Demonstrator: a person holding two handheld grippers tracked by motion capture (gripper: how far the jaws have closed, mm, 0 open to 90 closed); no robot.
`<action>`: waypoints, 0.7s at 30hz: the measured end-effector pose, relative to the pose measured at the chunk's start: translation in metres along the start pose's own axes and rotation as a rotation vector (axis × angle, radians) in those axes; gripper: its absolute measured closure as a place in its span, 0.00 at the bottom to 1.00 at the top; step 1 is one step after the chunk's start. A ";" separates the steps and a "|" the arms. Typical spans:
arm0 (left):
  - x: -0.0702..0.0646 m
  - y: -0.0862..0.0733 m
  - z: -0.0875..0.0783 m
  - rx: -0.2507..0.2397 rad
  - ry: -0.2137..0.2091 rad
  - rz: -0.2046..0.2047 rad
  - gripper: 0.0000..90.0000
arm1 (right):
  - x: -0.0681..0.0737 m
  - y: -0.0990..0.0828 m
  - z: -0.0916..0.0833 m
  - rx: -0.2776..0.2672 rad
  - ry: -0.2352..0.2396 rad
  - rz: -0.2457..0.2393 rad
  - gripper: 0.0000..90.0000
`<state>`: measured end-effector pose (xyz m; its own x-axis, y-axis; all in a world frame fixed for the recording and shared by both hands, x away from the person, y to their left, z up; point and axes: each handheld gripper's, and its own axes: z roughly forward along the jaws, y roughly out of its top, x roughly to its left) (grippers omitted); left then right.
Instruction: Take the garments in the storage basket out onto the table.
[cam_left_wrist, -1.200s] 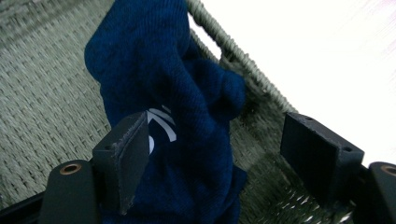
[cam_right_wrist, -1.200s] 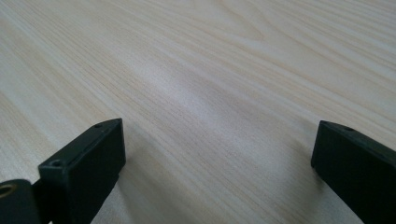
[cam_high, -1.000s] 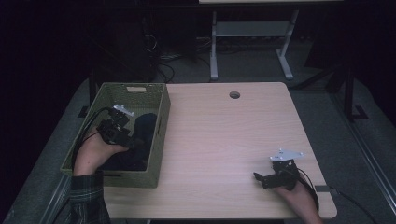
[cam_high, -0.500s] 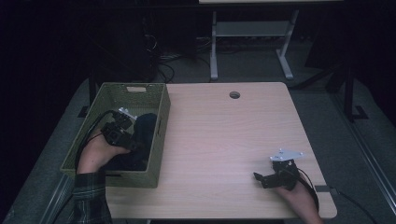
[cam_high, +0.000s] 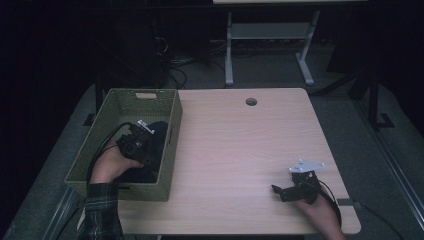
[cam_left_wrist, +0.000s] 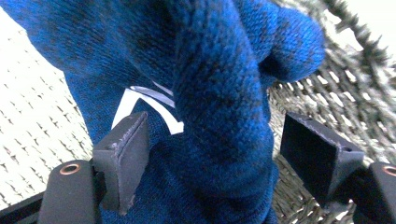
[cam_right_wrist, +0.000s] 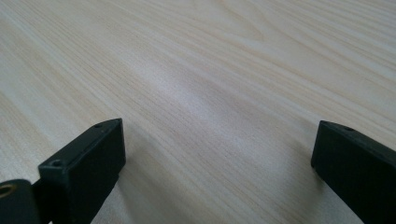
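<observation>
Blue knit garment (cam_left_wrist: 219, 107): bunched fold standing between left gripper (cam_left_wrist: 215, 154) jaws in the left gripper view, filling most of the gap. Jaws spread wide; left pad close against the knit at 9 o'clock of the fold, right pad clear of it at 3 o'clock with woven wall showing in the gap. No pinch. White label (cam_left_wrist: 149, 105) on the knit just above the left pad, at 11 o'clock of the gap.

In the high view, garment (cam_high: 157, 137) lying inside the green woven basket (cam_high: 145, 100), toward its right wall, at 9 o'clock of the table (cam_high: 235, 150). Left gripper (cam_high: 137, 142) down inside the basket, on top of the cloth.

Right gripper (cam_high: 280, 191) at 5 o'clock of the table, low over bare wood, well apart from the basket. Jaws spread in the right gripper view (cam_right_wrist: 215, 154), nothing between them but wood grain.

Hard to make out: garment type — dark lump from above, too close and cropped in the left gripper view; lower part hidden by hand and gripper. Label text unreadable. Basket bottom mostly covered.

Count: one garment, one basket, one label, two grippers, one cable hole (cam_high: 251, 101) at 12 o'clock of the table.
</observation>
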<state>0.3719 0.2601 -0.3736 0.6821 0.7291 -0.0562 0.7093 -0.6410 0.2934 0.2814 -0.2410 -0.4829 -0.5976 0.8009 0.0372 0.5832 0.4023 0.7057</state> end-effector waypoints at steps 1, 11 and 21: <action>0.000 0.000 0.002 0.001 0.000 0.000 0.26 | 0.000 0.000 0.000 0.000 0.000 0.000 0.03; 0.004 -0.003 0.008 0.009 -0.021 0.023 0.48 | 0.000 0.000 0.000 0.000 0.000 0.000 0.03; 0.006 -0.004 0.002 -0.004 -0.039 0.017 0.80 | 0.000 0.000 0.000 0.000 0.000 0.000 0.03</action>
<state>0.3737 0.2666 -0.3767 0.7006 0.7081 -0.0878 0.6968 -0.6524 0.2981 0.2815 -0.2410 -0.4829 -0.5977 0.8009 0.0373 0.5830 0.4022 0.7060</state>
